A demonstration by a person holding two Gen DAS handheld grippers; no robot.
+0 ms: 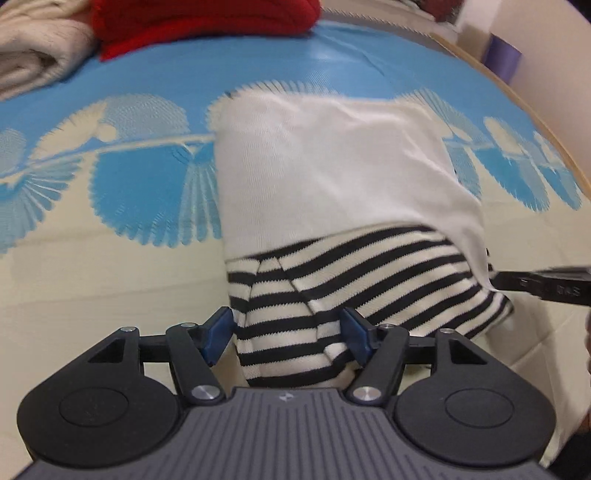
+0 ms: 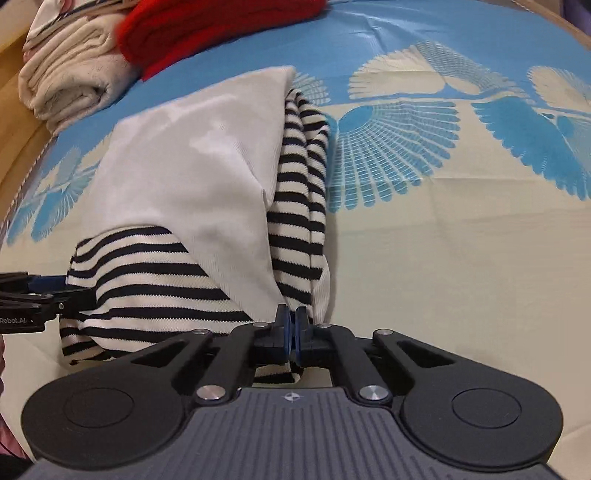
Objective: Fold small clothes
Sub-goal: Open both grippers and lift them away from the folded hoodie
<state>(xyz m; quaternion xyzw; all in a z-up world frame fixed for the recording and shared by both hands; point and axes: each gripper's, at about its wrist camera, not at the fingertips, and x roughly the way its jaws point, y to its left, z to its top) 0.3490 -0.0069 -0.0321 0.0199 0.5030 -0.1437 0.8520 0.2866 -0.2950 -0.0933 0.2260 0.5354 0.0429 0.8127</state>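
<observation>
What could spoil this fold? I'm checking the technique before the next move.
The right claw is shut on only a thin edge of the black-and-white striped knit garment, so it may slip. The left claw stands open around a striped bunch, so that side could sag. The plain white fabric panel may shift.

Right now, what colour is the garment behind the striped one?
Red knitted garment, clearest in the right wrist view.

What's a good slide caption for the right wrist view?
Right gripper shut on the striped garment's near edge, white panel on top, folded clothes stacked behind.
</observation>
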